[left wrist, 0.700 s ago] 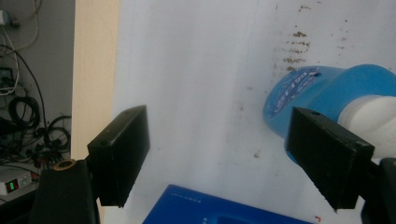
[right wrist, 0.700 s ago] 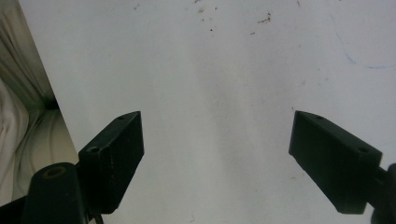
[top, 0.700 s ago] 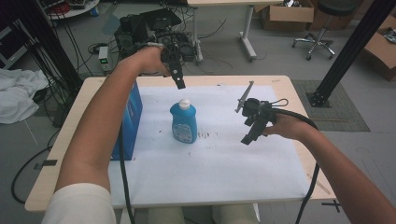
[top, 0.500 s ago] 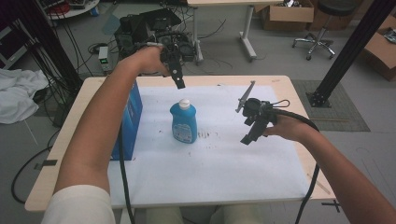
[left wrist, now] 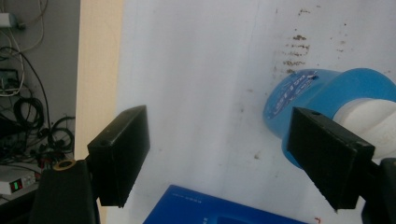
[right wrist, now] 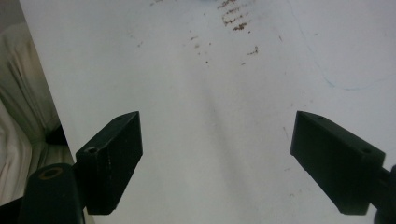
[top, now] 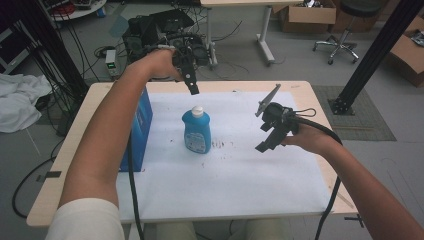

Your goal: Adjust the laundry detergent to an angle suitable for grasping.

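**Both grippers held open above the table, blue bottle standing untouched**

In the high view, a blue bottle (top: 196, 132) with a white cap is seen standing upright on the white sheet (top: 225, 175) that covers the table (top: 75, 145). A blue box (top: 141, 127) is set just to the bottle's left, at the sheet's edge. The left gripper (top: 192, 89) is held in the air beyond the bottle, near the far edge of the table, pointing down, apart from the bottle. The right gripper (top: 264, 145) is held above the sheet well to the right of the bottle.

In the left gripper view, the jaws are seen standing wide apart with nothing between them. The bottle (left wrist: 299, 93) is seen from above beside and partly behind the right-hand jaw, and a corner of the box (left wrist: 205, 210) shows at the bottom.

In the right gripper view, the jaws are likewise spread wide and nothing is clamped; bare sheet (right wrist: 215, 93) with brown specks lies beneath them.
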`<act>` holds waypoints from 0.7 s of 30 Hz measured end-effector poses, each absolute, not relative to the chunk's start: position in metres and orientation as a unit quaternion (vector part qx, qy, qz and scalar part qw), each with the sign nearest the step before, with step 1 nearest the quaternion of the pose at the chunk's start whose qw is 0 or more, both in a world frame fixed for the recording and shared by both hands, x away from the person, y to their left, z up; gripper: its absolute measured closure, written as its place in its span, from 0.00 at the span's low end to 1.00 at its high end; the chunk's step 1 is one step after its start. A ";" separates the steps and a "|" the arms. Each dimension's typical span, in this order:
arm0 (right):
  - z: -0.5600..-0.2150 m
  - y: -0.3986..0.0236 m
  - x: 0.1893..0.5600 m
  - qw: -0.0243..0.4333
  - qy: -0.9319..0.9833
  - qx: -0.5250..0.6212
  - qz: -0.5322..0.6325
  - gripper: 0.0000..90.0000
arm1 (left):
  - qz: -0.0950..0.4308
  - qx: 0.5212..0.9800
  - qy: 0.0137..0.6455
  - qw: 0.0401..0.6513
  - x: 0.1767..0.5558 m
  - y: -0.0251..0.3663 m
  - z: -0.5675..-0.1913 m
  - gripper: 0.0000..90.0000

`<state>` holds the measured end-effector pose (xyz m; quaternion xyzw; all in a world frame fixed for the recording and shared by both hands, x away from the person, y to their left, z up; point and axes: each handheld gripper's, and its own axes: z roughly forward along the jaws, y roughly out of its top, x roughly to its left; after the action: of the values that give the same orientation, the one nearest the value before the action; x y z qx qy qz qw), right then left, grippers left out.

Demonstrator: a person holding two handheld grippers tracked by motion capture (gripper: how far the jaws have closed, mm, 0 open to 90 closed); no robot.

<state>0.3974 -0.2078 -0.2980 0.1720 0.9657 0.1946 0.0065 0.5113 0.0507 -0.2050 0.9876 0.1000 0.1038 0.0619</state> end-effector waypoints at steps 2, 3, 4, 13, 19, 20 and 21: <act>-0.298 -0.208 0.396 0.010 0.963 0.175 0.203 0.19 | 0.106 0.987 0.100 0.061 0.510 0.052 -0.204 0.25; -0.298 -0.207 0.396 0.012 0.962 0.176 0.207 0.19 | 0.108 0.987 0.100 0.059 0.509 0.053 -0.204 0.25; -0.297 -0.207 0.396 0.014 0.960 0.180 0.213 0.19 | 0.109 0.987 0.101 0.060 0.509 0.053 -0.204 0.25; -0.300 -0.200 0.395 0.035 0.946 0.193 0.258 0.18 | 0.114 0.986 0.103 0.061 0.505 0.059 -0.199 0.25; -0.303 -0.195 0.395 0.045 0.935 0.195 0.293 0.18 | 0.114 0.986 0.104 0.065 0.505 0.062 -0.199 0.25; -0.304 -0.195 0.395 0.046 0.932 0.199 0.299 0.18 | 0.115 0.986 0.104 0.065 0.505 0.063 -0.199 0.25; -0.305 -0.194 0.395 0.045 0.929 0.202 0.307 0.18 | 0.115 0.986 0.104 0.065 0.506 0.063 -0.200 0.25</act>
<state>0.3952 -0.1939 -0.3050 0.2022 0.9289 0.3070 0.0449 0.5055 0.0629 -0.1997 0.9858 0.1039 0.1146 0.0651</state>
